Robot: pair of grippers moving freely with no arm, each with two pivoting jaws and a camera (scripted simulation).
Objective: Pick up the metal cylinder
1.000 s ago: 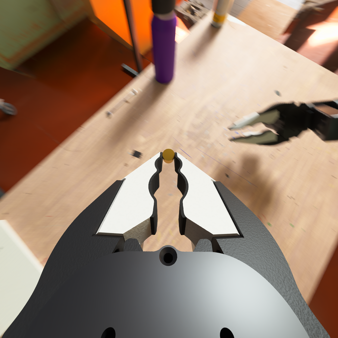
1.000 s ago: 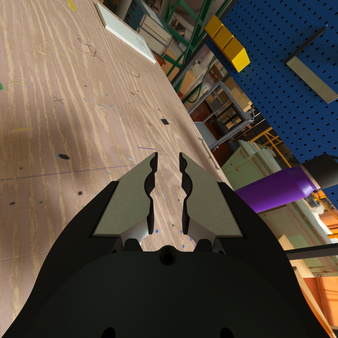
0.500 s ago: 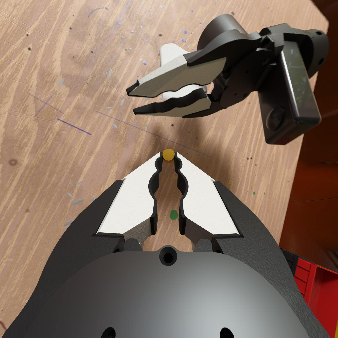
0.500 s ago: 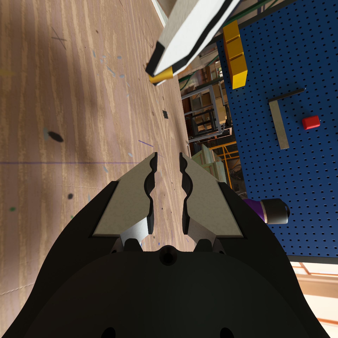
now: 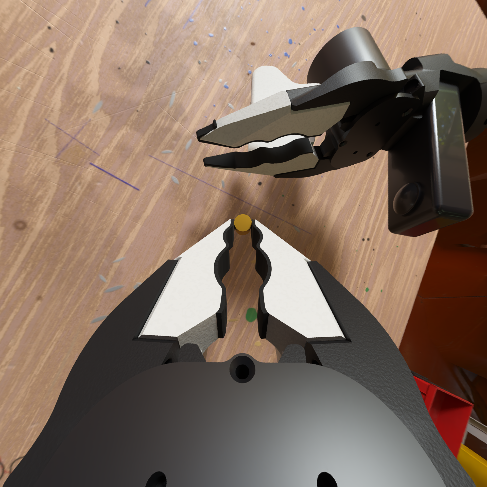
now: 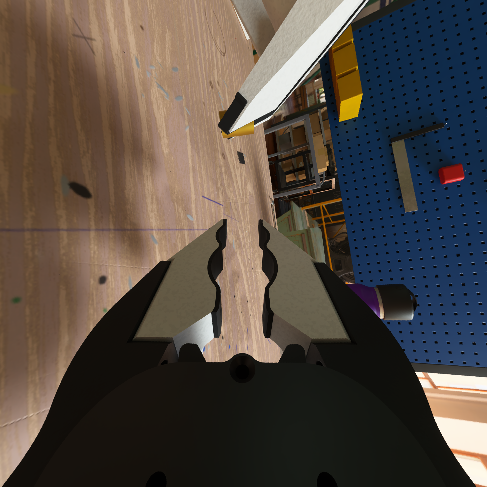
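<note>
Left claw clamped at its very tips on the metal cylinder, a small brass-yellow piece held clear above the wooden desk. In the left wrist view only its round end face shows, so its long axis runs roughly along the line of sight, one end pointing back at the camera. In the right wrist view the same cylinder appears at 12 o'clock as a short stub crossing the tip of the left claw. Right claw narrowly parted, holding nothing, hanging at 1 o'clock of the cylinder in the left wrist view. Judged stiff, smooth and dense for its size, hence slippery; the curved side wall near mid-length offers the surest hold, since a tip grip may let it pivot or slide out.
</note>
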